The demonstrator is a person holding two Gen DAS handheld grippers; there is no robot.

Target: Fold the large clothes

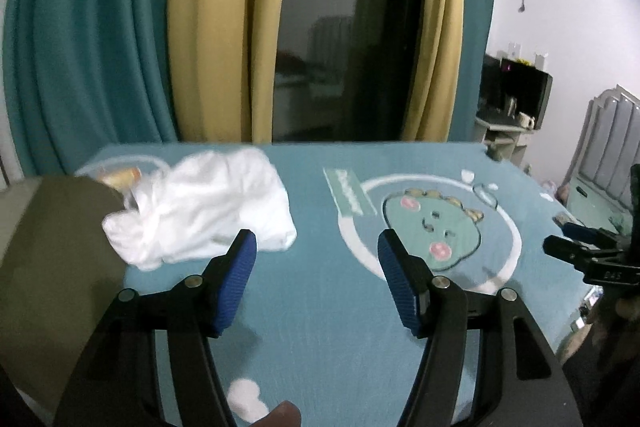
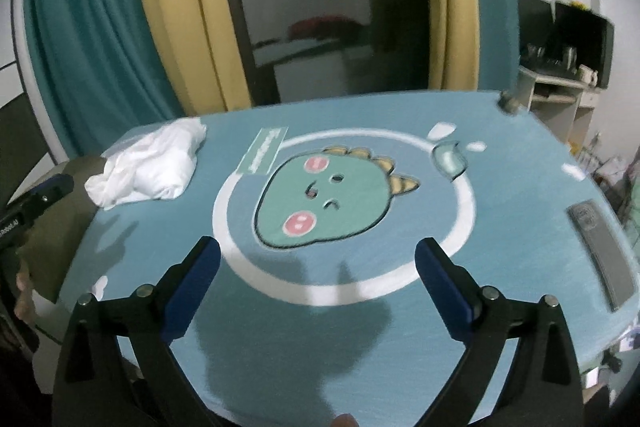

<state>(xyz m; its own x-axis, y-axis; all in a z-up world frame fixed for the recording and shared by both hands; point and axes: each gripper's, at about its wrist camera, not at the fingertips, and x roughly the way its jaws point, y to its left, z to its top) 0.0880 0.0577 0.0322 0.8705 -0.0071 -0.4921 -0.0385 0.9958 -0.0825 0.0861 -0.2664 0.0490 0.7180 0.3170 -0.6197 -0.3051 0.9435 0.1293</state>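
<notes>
- Holding nothing, your left gripper (image 1: 316, 243) and right gripper (image 2: 318, 253) both gaped wide.
- Grabbing the crumpled white cotton garment (image 1: 200, 203) bunched risked trapping several layers and folding it crooked.

White garment (image 1: 200, 205); blue mat (image 2: 500, 187) with green dinosaur face (image 2: 324, 199); teal and yellow curtains (image 1: 192, 27).
</notes>
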